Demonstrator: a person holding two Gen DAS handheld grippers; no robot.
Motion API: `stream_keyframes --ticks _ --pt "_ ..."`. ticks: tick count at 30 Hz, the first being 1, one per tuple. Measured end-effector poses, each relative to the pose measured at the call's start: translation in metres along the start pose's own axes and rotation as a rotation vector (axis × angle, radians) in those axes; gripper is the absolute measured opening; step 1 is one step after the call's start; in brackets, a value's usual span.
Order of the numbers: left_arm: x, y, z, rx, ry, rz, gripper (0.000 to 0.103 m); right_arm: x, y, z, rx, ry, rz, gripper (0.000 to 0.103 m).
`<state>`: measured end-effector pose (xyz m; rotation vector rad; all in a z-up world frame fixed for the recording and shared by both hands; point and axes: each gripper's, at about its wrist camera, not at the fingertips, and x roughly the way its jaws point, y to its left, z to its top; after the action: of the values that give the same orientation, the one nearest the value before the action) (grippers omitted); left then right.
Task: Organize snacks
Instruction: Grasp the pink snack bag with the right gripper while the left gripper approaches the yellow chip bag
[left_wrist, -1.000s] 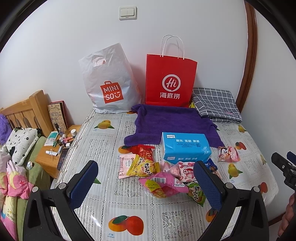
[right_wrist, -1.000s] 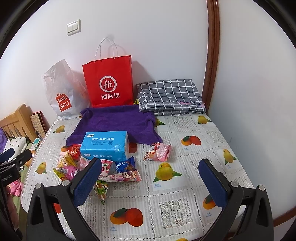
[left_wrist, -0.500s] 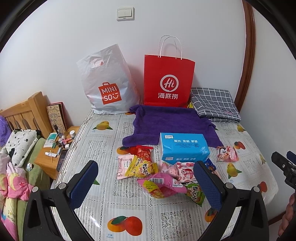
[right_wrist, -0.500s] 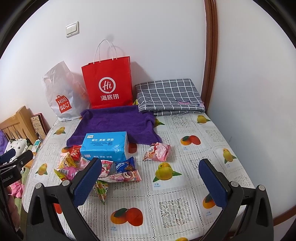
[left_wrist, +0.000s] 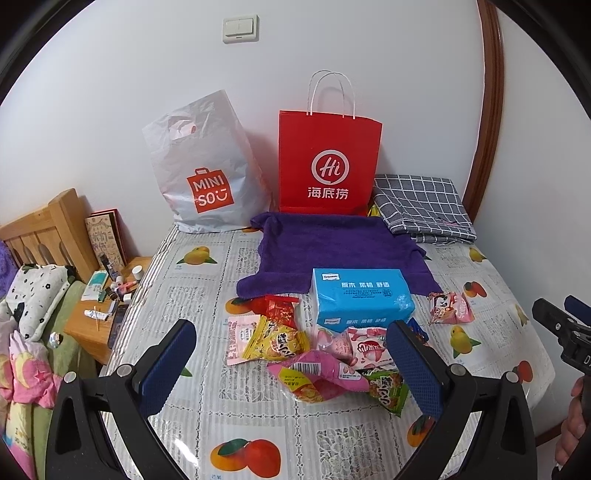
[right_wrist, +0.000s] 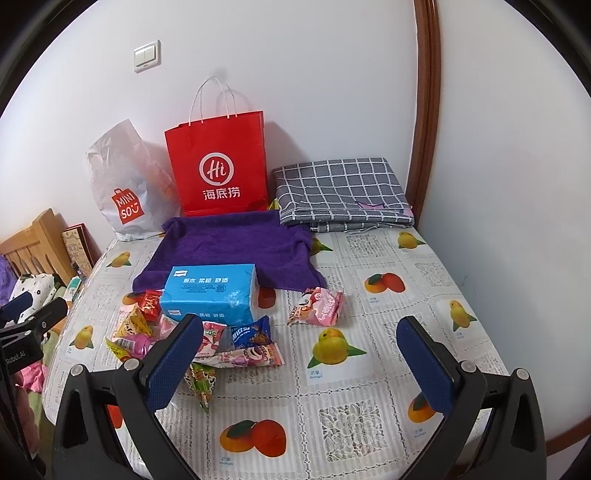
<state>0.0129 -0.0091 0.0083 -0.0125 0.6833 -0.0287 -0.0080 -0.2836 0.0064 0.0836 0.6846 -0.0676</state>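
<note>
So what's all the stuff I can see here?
Red paper bag: one, by wall.
White plastic bag: one, left of red bag.
Purple towel: one, before the bags.
Grey checked cloth: one, folded, far right corner.
Blue tissue pack: one, on towel's near edge.
Snack packets: several, mixed colours, near the tissue pack.
Pink packet: one, apart, right.
Nightstand: wooden, cluttered, left.
Left tool: open, empty.
Right tool: open, empty.

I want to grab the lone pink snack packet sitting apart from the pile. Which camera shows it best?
The right wrist view: the pink snack packet lies near the middle, whole and unobstructed, beside the blue tissue pack. In the left wrist view the packet sits smaller, off to the right, though also unblocked.
</note>
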Motion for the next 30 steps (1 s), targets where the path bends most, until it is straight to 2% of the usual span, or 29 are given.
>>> stream_keyframes --ticks 4,13,16,19,26,30 --pt "0.005 0.001 0.003 -0.004 0.001 -0.01 0.103 0.008 0.0 0.005 0.004 0.016 0.007 0.103" --pt "0.033 0.006 0.009 -0.001 0.035 0.032 0.103 0.026 -0.01 0.012 0.02 0.004 0.001 0.102" --pt "0.052 0.007 0.008 0.013 0.074 0.069 0.103 0.046 -0.017 0.011 0.022 0.041 -0.01 0.102" --pt "0.074 0.013 0.005 -0.005 0.114 0.066 0.103 0.073 -0.024 0.006 0.022 0.092 -0.013 0.102" --pt "0.122 0.029 0.004 0.004 0.176 0.089 0.103 0.144 -0.033 -0.004 0.021 0.191 -0.02 0.089" --pt "0.143 0.038 0.005 -0.008 0.193 0.094 0.103 0.182 -0.039 -0.008 0.051 0.234 -0.012 0.089"
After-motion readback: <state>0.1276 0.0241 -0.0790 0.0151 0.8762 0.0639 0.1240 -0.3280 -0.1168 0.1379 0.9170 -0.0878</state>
